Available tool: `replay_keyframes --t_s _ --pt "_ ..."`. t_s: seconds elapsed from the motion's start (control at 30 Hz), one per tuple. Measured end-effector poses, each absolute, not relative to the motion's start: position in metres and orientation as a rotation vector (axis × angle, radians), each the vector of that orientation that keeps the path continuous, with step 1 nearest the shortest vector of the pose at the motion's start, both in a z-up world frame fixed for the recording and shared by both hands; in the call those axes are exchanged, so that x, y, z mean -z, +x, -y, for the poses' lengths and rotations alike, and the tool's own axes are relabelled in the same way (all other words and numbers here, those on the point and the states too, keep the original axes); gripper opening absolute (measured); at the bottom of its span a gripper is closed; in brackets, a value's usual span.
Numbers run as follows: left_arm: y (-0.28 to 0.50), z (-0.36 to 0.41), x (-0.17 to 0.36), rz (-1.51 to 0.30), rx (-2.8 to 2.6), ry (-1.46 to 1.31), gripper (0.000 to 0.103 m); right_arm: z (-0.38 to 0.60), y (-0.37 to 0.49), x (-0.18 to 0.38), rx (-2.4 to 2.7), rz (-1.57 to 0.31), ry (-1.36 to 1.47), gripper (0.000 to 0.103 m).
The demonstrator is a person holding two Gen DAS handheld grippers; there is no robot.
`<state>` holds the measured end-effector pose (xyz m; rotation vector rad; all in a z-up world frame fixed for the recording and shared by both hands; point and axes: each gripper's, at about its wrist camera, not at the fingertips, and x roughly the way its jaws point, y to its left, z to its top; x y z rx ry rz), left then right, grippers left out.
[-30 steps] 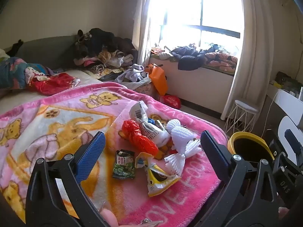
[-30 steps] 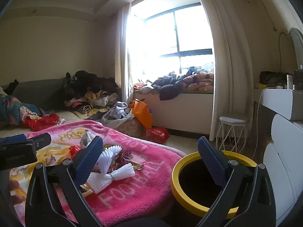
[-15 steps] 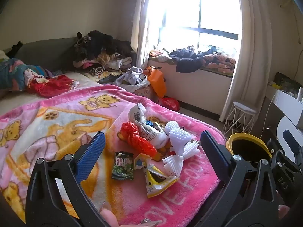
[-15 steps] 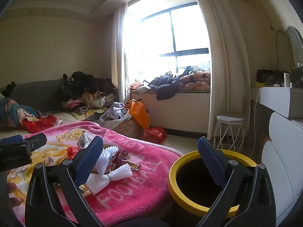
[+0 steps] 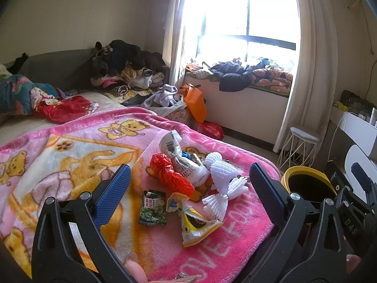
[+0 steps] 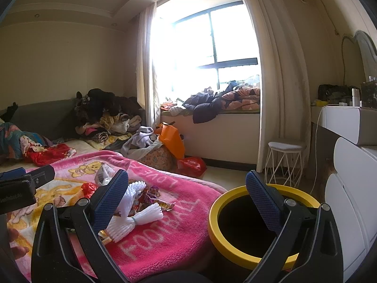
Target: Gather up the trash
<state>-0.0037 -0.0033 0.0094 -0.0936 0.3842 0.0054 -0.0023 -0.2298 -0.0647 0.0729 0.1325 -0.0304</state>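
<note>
Trash lies on the pink blanket (image 5: 70, 155): a green snack packet (image 5: 152, 208), a yellow-white wrapper (image 5: 195, 221), a red plastic bag (image 5: 170, 174), a white printed bag (image 5: 181, 158) and white foam netting (image 5: 225, 184). My left gripper (image 5: 188, 188) hovers open above and in front of this pile, holding nothing. In the right wrist view the foam netting (image 6: 136, 217) and some shiny wrappers (image 6: 150, 198) lie left of centre. My right gripper (image 6: 186, 195) is open and empty, between the bed edge and the yellow-rimmed bin (image 6: 221, 240).
The yellow-rimmed bin (image 5: 306, 176) stands on the floor by the bed's corner. A white wire stool (image 6: 285, 162), white dresser (image 6: 348, 176), orange bag (image 6: 172, 139), red bag (image 6: 190, 165) and clothes piles (image 5: 127, 70) surround the bed.
Both views have shifted slightly; the trash pile and bin sit a little lower and leftward. Nothing was grasped, and both grippers stay open.
</note>
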Motion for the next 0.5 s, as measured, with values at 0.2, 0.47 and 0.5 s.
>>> replay_keyframes --t_s 0.2,0.47,0.5 --pt "-0.0044 0.0032 -0.0090 -0.382 -0.007 -0.092 0.092 0.2315 -0.0029 0.0651 0.028 -0.133 0.075 0.097" --pt "-0.0048 0.0033 -0.0087 -0.381 -0.006 -0.092 0.092 0.2323 -0.0022 0.0646 0.030 -0.134 0.076 0.097" --pt "-0.0049 0.0033 -0.0086 -0.381 -0.006 -0.092 0.092 0.2325 -0.0022 0.0646 0.030 -0.134 0.076 0.097"
